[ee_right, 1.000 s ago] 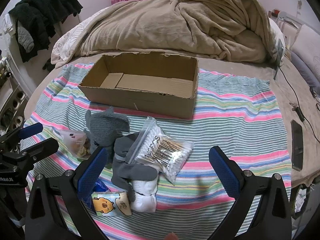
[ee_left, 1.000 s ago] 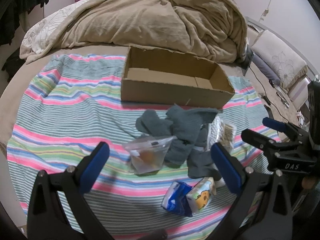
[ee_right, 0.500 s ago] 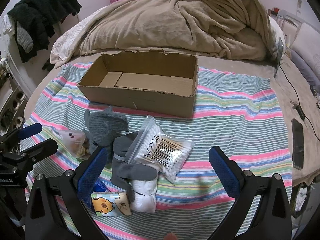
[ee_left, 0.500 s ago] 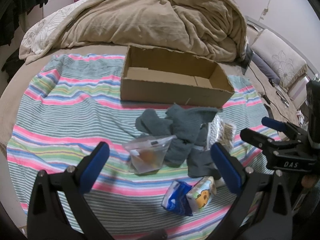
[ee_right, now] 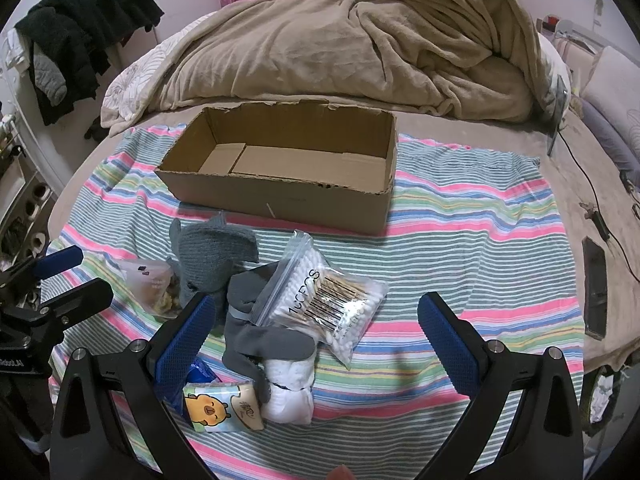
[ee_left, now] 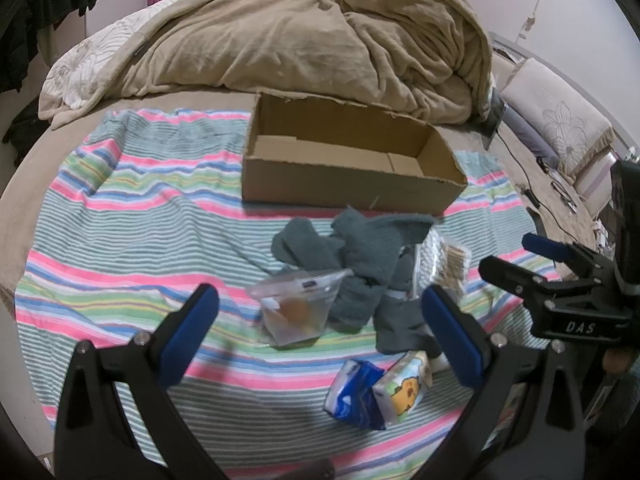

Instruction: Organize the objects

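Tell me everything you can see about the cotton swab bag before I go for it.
The cotton swab bag is a clear zip-top plastic pouch packed with white-tipped swabs, with dark print and a barcode on its face. It looks sealed. It lies tilted, zip end raised toward the cardboard box, leaning on the grey sock, its lower corner on the striped cloth. The right tool is open above it, not touching.

An open, empty brown cardboard box (ee_right: 280, 176) sits flat on the striped cloth. Just in front of the box a crumpled grey knitted sock (ee_right: 214, 256) lies heaped. Nearer than that, a clear zip bag of cotton swabs (ee_right: 324, 300) rests tilted over a flatter grey-and-white sock (ee_right: 276, 356). Left of the heap lies a clear pouch with brownish contents (ee_left: 296, 312). Farthest from the box are a blue tissue packet (ee_left: 354, 394) and a yellow cartoon-printed tissue packet (ee_right: 222, 404), touching.
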Tool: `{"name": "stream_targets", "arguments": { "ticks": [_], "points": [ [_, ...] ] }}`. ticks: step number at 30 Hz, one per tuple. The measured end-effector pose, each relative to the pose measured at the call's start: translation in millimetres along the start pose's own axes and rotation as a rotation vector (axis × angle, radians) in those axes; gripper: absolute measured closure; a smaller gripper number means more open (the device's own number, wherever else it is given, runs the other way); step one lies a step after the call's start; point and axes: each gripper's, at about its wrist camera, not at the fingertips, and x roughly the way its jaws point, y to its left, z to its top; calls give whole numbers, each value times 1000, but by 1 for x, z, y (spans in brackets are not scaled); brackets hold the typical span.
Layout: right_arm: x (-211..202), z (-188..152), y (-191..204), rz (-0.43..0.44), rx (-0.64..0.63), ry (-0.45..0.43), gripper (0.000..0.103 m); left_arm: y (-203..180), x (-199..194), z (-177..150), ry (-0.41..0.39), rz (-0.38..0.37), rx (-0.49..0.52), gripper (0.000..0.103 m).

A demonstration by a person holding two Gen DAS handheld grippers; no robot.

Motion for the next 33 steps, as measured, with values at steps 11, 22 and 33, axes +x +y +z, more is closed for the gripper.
{"name": "stream_targets", "arguments": {
  "ticks": [11, 22, 33],
  "points": [
    [-1, 1, 0, 2, 2, 11, 0, 0, 2, -2, 2, 2, 9, 1],
    [3, 4, 0, 5, 3, 21, 0, 2, 5, -2, 9, 0, 3, 1],
    [6, 6, -1, 8, 4, 26, 0, 4, 10, -2, 16, 0, -2, 1]
  ]
}}
